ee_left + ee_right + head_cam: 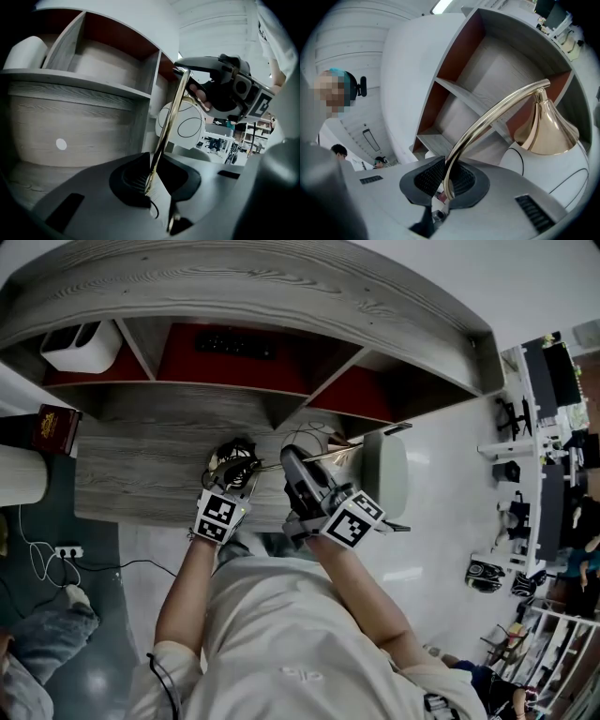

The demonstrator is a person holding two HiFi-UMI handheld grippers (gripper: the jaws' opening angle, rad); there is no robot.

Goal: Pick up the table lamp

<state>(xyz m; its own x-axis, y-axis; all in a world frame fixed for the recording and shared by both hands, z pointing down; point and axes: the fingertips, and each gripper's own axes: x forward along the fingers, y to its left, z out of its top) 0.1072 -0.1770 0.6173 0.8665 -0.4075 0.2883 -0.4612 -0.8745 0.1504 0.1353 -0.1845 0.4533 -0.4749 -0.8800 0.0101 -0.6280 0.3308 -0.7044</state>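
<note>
Both grasps look made: the left tool (152,181) pinches the table lamp (171,117) by its thin gold stem (162,145), and the right tool (446,180) clamps that same stem, with the gold shade (544,129) ahead of it. Lifting it off the worktop (141,479) seems still to do.

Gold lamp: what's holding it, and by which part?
Both the left gripper and right gripper clamp the table lamp by its curved gold stem.

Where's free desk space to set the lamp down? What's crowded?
Bare desktop lies left of the lamp, up to the brown box. The right shelf bay looks empty. Crowded: the front edge, where left tool and right tool grip the lamp, and the left bay with its white box.
</note>
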